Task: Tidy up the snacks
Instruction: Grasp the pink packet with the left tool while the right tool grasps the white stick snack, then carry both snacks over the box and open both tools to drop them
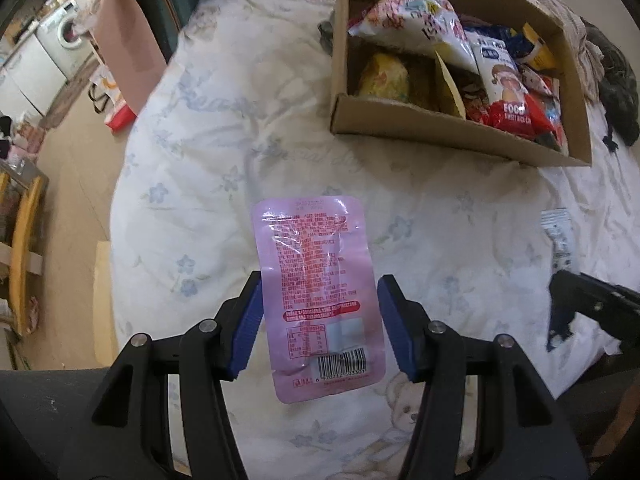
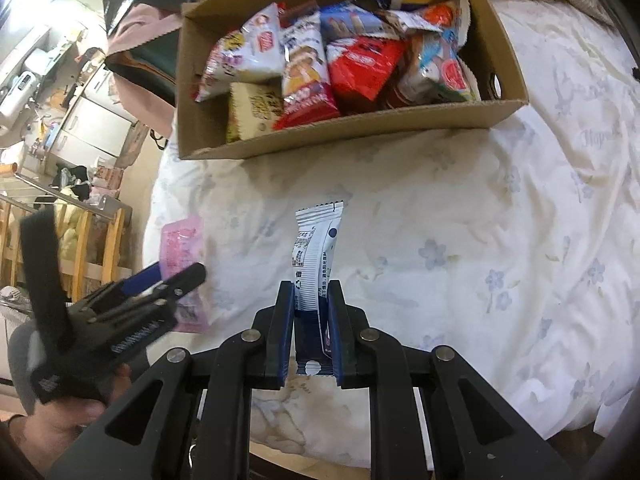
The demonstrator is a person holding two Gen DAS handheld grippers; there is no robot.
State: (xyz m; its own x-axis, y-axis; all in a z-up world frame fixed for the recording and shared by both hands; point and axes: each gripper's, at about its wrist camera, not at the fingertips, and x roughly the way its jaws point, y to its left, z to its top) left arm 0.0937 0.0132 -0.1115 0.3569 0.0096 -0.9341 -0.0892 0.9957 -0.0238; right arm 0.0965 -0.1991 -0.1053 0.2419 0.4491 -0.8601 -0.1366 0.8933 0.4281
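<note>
Between my left hand-held gripper (image 1: 320,324) pads, the pink pouch (image 1: 316,280) is clamped; my right hand-held gripper (image 2: 310,328) pinches the white packet (image 2: 316,264). I'd carry both level to the cardboard box (image 2: 360,136) ahead, releasing low.

The cardboard box (image 2: 352,136) perhaps hides lower snacks; pink pouch (image 2: 182,248) blurred.

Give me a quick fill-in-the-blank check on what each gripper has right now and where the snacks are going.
1. The left gripper holds a flat ____ plastic pouch.
2. The right gripper is shut on a slim white-and-____ wrapper.
3. Packets are piled in the brown ____ box.
4. The box rests on a white ____-print quilt.

Missing: pink; blue; cardboard; flower
</note>
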